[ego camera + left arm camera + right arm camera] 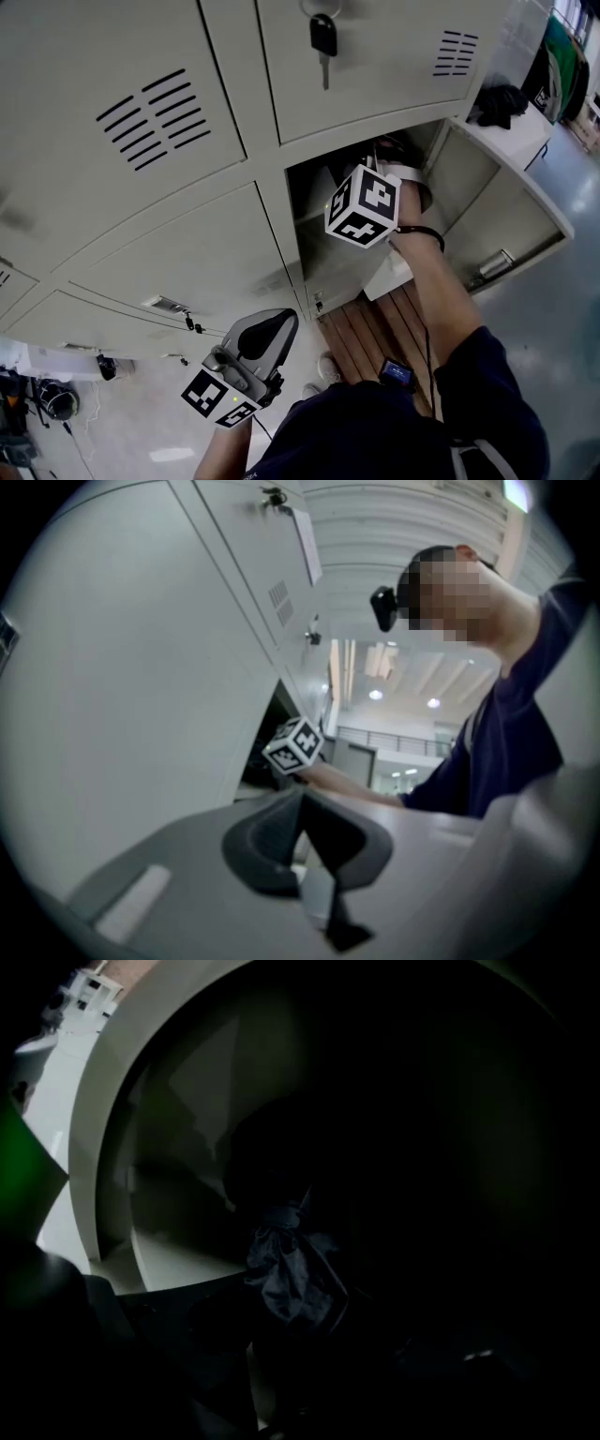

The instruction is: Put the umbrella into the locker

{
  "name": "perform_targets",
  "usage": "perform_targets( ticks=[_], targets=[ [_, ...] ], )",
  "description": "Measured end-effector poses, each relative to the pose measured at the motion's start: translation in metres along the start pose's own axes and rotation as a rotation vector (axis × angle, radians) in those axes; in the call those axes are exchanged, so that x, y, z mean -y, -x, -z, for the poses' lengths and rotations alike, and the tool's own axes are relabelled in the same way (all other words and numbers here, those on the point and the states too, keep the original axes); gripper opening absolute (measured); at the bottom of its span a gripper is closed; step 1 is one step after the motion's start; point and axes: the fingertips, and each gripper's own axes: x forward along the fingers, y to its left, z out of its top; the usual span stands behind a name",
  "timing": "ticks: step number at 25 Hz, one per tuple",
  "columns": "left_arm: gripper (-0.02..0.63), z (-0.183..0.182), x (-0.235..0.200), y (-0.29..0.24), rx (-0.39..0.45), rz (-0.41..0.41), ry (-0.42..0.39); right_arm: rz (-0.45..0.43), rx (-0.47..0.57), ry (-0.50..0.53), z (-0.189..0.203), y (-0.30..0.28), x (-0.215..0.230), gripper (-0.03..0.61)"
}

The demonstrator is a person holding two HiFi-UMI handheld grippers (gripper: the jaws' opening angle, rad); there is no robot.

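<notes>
The open locker compartment (314,202) is at the middle right, its door (511,216) swung out to the right. My right gripper (401,169) reaches into it; its marker cube (362,206) hangs at the opening and the jaws are hidden inside. In the right gripper view the interior is dark. The umbrella (292,1274), a bundle of dark folded fabric, sticks out from between the jaws toward the locker's pale shelf (183,1260), so the jaws look shut on it. My left gripper (267,328) hangs low in front of the closed doors, its pads (272,841) together on nothing.
A black key (323,42) hangs from the lock of the door above. Closed vented locker doors (150,117) fill the left. A wooden slatted bench (370,333) lies below the open compartment. A dark bag (502,103) rests on a white surface at upper right.
</notes>
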Motion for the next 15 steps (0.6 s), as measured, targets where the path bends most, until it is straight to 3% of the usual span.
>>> perform_targets(
  ticks=[3, 8, 15],
  targets=[
    [0.002, 0.002, -0.007, -0.006, -0.009, -0.015, 0.003, 0.007, -0.001, 0.042, 0.004, -0.018, 0.0, 0.201],
    [0.002, 0.005, -0.017, -0.015, -0.019, -0.039, 0.012, -0.12, 0.003, 0.015, 0.015, -0.04, -0.015, 0.201],
    [0.002, 0.006, -0.028, -0.027, -0.02, -0.056, 0.02, -0.204, -0.006, 0.134, 0.024, -0.056, -0.031, 0.215]
  ],
)
